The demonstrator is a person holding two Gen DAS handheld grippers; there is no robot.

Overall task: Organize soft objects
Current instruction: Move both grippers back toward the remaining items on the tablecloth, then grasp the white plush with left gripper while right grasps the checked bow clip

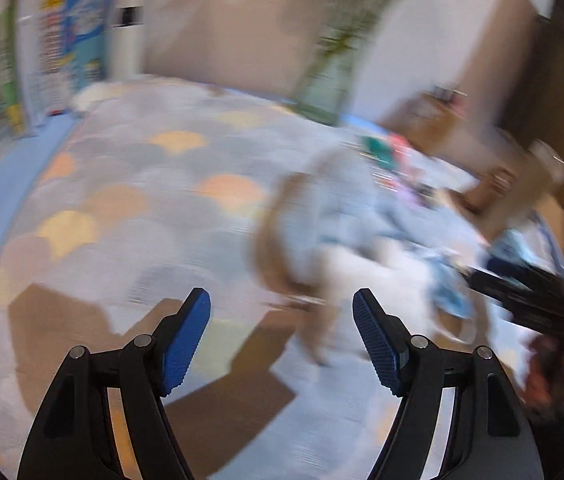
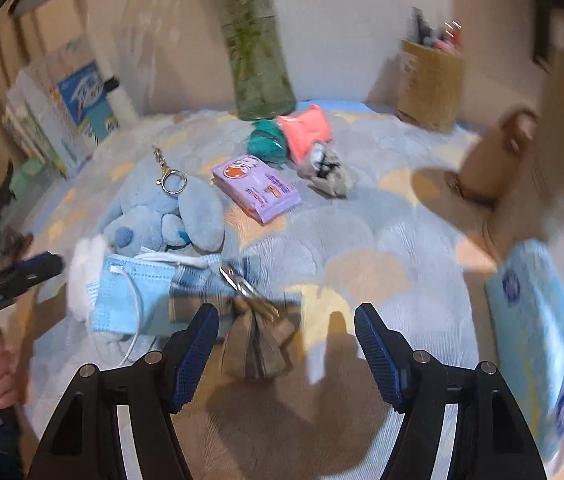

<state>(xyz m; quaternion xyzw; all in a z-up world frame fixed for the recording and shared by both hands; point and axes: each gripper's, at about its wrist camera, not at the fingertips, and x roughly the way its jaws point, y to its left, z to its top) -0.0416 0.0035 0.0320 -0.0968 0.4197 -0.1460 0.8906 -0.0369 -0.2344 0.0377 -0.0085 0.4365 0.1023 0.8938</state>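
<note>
Both the left tool (image 1: 282, 336) and right tool (image 2: 286, 354) hang open and empty over the tabletop (image 2: 362, 240), so sorting looks unstarted: plush toy (image 2: 161, 216), face mask (image 2: 121, 300) and socks (image 2: 306, 132) lie scattered mid-tabletop.

A counter (image 2: 362, 240) covered by a scallop-patterned cloth is shown, on which lie a blue plush toy (image 2: 161, 216), a blue face mask (image 2: 121, 300), a purple packet (image 2: 255, 186) and a glass vase (image 2: 259, 72).

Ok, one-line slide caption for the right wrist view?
Open right gripper above a small brown pouch, beside a blue face mask and blue plush toy.
</note>
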